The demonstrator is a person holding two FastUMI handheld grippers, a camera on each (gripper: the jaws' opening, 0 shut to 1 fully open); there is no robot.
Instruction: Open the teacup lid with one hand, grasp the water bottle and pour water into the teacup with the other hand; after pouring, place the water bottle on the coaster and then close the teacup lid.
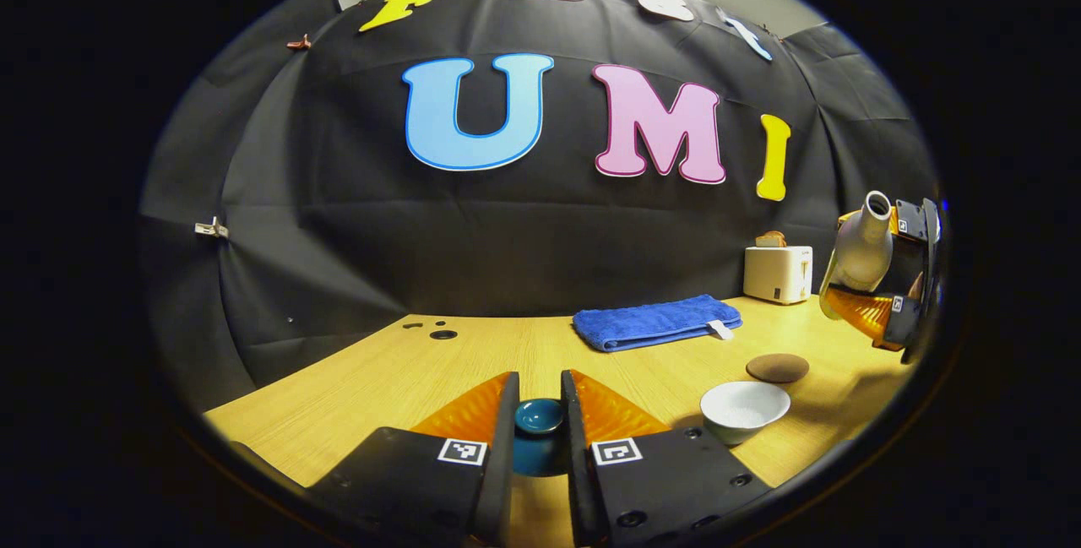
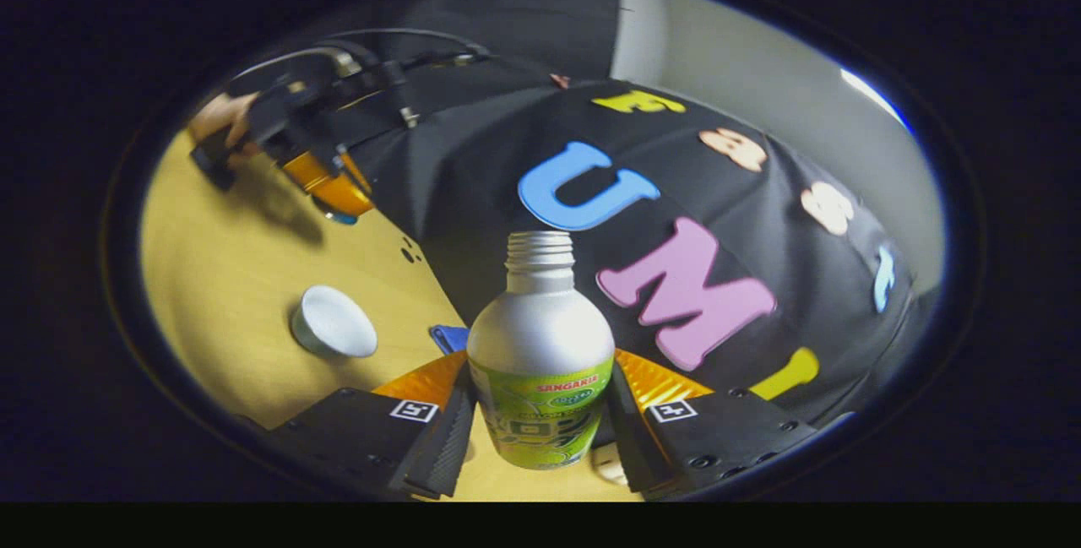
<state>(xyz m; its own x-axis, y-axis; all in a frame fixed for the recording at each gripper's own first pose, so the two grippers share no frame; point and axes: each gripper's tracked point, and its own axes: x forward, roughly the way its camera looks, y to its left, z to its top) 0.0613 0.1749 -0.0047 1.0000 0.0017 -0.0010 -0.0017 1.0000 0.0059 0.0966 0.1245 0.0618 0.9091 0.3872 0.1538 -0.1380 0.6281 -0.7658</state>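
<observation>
Above table point(image 1: 405, 379), right hand-held gripper point(image 2: 540, 421) tilts bottle point(image 2: 540, 345).

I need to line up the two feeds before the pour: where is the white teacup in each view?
Left gripper view: the teacup sits low right on the table, just right of the left gripper's fingers.
Right gripper view: the teacup lies left of centre, left of the held bottle.
Shared landmark: the blue towel.
</observation>
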